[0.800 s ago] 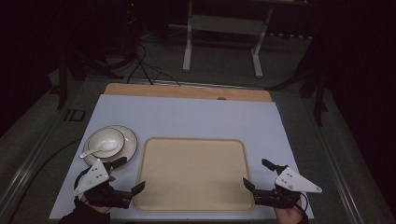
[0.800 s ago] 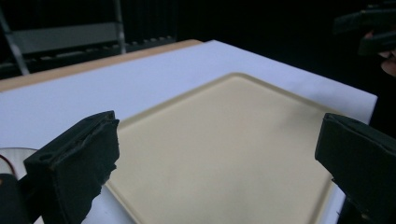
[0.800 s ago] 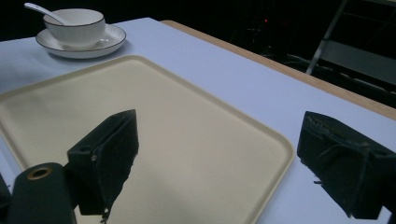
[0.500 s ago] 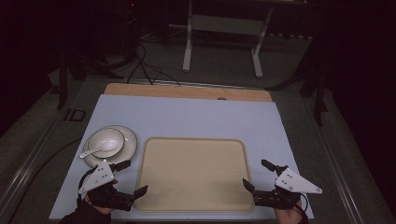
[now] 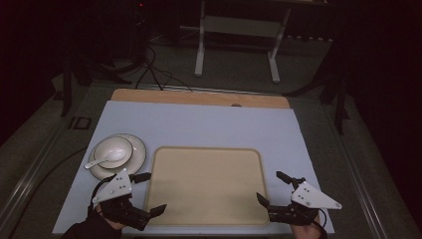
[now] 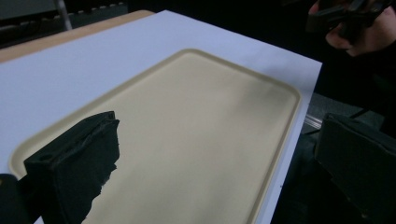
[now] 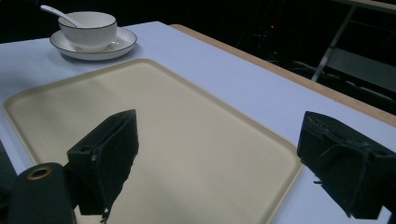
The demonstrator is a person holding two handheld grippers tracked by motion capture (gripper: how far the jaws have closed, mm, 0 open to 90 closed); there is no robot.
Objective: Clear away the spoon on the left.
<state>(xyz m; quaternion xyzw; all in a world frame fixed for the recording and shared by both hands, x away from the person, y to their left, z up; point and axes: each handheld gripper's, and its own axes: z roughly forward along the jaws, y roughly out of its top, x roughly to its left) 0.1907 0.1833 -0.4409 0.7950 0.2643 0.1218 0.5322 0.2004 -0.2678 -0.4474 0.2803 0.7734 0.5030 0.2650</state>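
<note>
A beige tray [image 5: 206, 184] lies bare at the near middle of the white table [image 5: 209, 124]. The left gripper [image 5: 148, 194] sits at the tray's near left corner, jaws wide apart and holding nothing. The right gripper [image 5: 272, 189] sits at the tray's near right corner, jaws likewise apart and holding nothing. Just left of the tray's far left corner, a saucer [image 5: 137, 152] carries a white bowl [image 5: 113, 149] with a spoon [image 5: 102, 159] in it.

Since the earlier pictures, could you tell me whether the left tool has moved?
Yes. The left tool has drifted slightly toward the person, away from the saucer, with its tips now at the tray's left edge.
</note>
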